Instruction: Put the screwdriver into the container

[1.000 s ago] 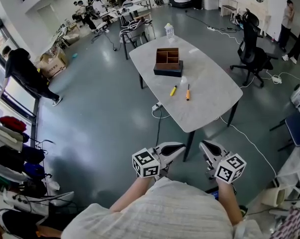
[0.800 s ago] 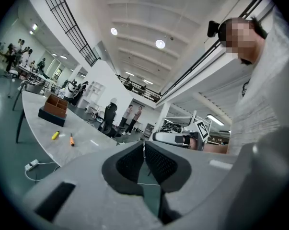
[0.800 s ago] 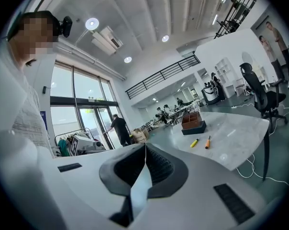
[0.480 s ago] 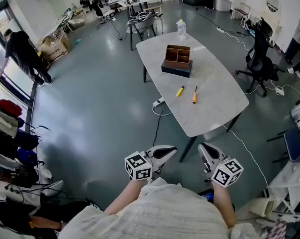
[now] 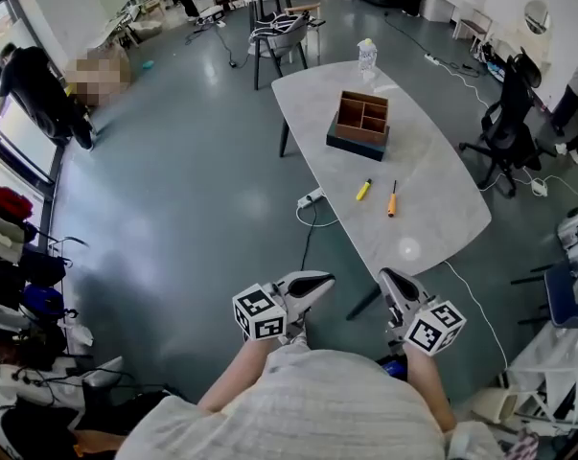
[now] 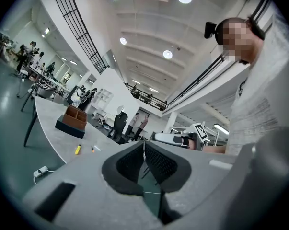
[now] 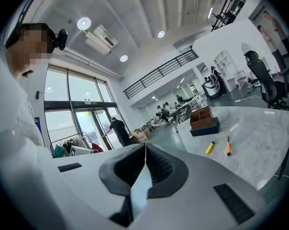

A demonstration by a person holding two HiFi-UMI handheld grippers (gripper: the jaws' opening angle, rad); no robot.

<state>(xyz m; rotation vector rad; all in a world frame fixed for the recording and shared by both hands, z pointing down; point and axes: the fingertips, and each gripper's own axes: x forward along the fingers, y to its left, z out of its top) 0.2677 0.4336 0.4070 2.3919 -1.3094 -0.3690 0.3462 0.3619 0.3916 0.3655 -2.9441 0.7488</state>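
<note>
An orange-handled screwdriver lies on the white oval table, beside a yellow pen-like object. Beyond them on the same table stands the brown compartmented container. My left gripper and right gripper are held close to the body, well short of the table, both shut and empty. The left gripper view has the container and screwdriver far past the shut left gripper. Off to the right of the right gripper, that gripper's view shows the screwdriver and container.
A plastic bottle stands at the table's far end. A power strip with cable lies on the floor by the table's left side. A black office chair is right of the table. A person stands far left.
The table has come closer and shifted right in the head view. Both grippers stay shut and low in front of the body.
</note>
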